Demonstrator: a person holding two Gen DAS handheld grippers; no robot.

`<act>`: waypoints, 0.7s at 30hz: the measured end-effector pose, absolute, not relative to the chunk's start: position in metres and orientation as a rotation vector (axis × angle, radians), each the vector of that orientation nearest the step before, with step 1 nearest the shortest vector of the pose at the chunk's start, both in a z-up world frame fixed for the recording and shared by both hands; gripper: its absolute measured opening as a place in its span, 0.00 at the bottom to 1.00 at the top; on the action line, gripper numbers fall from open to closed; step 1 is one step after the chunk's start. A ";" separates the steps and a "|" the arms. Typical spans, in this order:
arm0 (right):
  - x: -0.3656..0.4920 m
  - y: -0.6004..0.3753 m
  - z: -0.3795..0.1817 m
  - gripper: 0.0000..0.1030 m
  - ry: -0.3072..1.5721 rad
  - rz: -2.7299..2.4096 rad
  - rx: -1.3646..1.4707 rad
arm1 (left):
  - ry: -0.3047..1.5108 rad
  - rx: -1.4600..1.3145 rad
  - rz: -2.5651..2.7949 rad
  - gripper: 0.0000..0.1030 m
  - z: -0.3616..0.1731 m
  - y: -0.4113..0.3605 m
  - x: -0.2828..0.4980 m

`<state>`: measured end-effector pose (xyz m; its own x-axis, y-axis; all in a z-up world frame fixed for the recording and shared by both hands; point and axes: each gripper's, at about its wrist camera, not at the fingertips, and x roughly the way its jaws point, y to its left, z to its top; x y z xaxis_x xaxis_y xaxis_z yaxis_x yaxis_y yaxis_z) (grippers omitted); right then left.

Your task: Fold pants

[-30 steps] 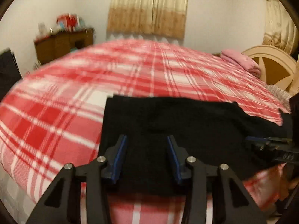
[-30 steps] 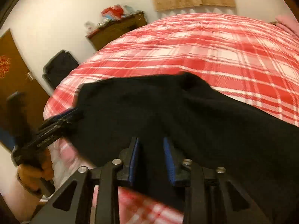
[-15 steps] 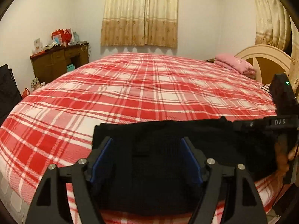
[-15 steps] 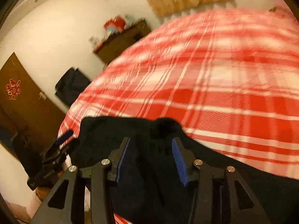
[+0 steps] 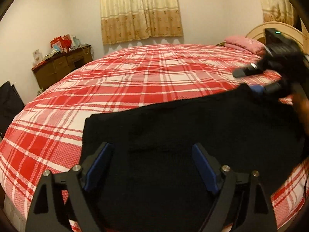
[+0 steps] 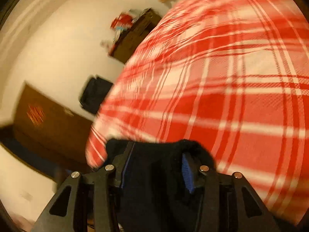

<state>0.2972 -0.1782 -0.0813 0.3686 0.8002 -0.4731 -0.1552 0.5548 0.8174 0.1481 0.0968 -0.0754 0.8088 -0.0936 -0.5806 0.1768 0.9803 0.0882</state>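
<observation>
The black pants (image 5: 173, 127) lie flat near the front edge of the red plaid bed (image 5: 146, 77). My left gripper (image 5: 152, 158) is open, its blue pads wide apart over the pants' near part, holding nothing. My right gripper (image 6: 156, 164) is open with black cloth between and under its fingers in the blurred right wrist view; the pants (image 6: 160, 154) fill the gap there. In the left wrist view the right gripper (image 5: 256, 81) shows blurred at the pants' far right corner.
A brown dresser (image 5: 61, 65) with red boxes stands by the left wall. Pink folded bedding (image 5: 245, 43) and a cream headboard (image 5: 278, 29) are at the right. A dark bag (image 5: 9, 104) is left of the bed. A brown door (image 6: 44, 119) shows at left.
Both grippers have opened from a narrow gap and let go of the pants, which now lie flat. The right gripper has swung up and turned, and its view is blurred.
</observation>
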 end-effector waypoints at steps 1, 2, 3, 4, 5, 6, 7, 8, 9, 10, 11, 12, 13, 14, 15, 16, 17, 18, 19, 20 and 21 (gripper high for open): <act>0.307 -0.184 -0.092 0.36 1.052 0.709 0.808 | 0.607 0.137 -0.155 0.86 -0.076 0.098 0.147; 0.312 -0.187 -0.099 0.27 1.077 0.719 0.833 | 0.601 0.131 -0.162 0.86 -0.077 0.100 0.145; 0.315 -0.191 -0.108 0.07 1.105 0.715 0.860 | 0.595 0.130 -0.167 0.86 -0.078 0.100 0.145; 0.316 -0.195 -0.113 0.04 1.121 0.743 0.911 | 0.590 0.133 -0.169 0.86 -0.078 0.100 0.144; 0.315 -0.199 -0.112 0.04 1.133 0.753 0.938 | 0.588 0.135 -0.168 0.86 -0.078 0.099 0.145; 0.312 -0.200 -0.110 0.05 1.161 0.734 0.935 | 0.587 0.137 -0.168 0.86 -0.078 0.099 0.145; 0.308 -0.202 -0.105 0.06 1.174 0.707 0.917 | 0.587 0.138 -0.168 0.86 -0.078 0.099 0.145; 0.299 -0.210 -0.093 0.09 1.151 0.617 0.856 | 0.588 0.136 -0.167 0.86 -0.078 0.099 0.145; 0.288 -0.222 -0.076 0.09 1.093 0.507 0.777 | 0.589 0.134 -0.167 0.86 -0.078 0.098 0.145; 0.279 -0.232 -0.063 0.09 1.042 0.429 0.716 | 0.591 0.134 -0.164 0.87 -0.077 0.098 0.145; 0.266 -0.247 -0.047 0.09 0.985 0.332 0.650 | 0.592 0.135 -0.162 0.87 -0.077 0.097 0.146; 0.250 -0.265 -0.030 0.09 0.935 0.205 0.575 | 0.592 0.135 -0.160 0.87 -0.077 0.097 0.146; 0.240 -0.276 -0.021 0.09 0.914 0.117 0.520 | 0.592 0.136 -0.158 0.87 -0.077 0.096 0.146; 0.229 -0.292 -0.010 0.09 0.900 -0.006 0.432 | 0.593 0.137 -0.157 0.87 -0.077 0.096 0.146; 0.223 -0.306 -0.002 0.09 0.903 -0.119 0.344 | 0.595 0.136 -0.156 0.88 -0.077 0.096 0.147; 0.218 -0.319 0.002 0.09 0.907 -0.215 0.288 | 0.597 0.135 -0.154 0.88 -0.077 0.096 0.148; 0.212 -0.339 0.006 0.09 0.906 -0.331 0.258 | 0.600 0.133 -0.153 0.88 -0.077 0.096 0.149; 0.205 -0.363 0.010 0.10 0.901 -0.444 0.268 | 0.602 0.131 -0.152 0.89 -0.077 0.096 0.149; 0.201 -0.383 0.011 0.10 0.901 -0.512 0.285 | 0.603 0.131 -0.148 0.89 -0.077 0.096 0.150; 0.199 -0.403 0.008 0.16 0.923 -0.584 0.305 | 0.603 0.130 -0.145 0.90 -0.077 0.095 0.150; 0.200 -0.423 0.002 0.29 0.968 -0.664 0.316 | 0.604 0.128 -0.141 0.91 -0.077 0.095 0.151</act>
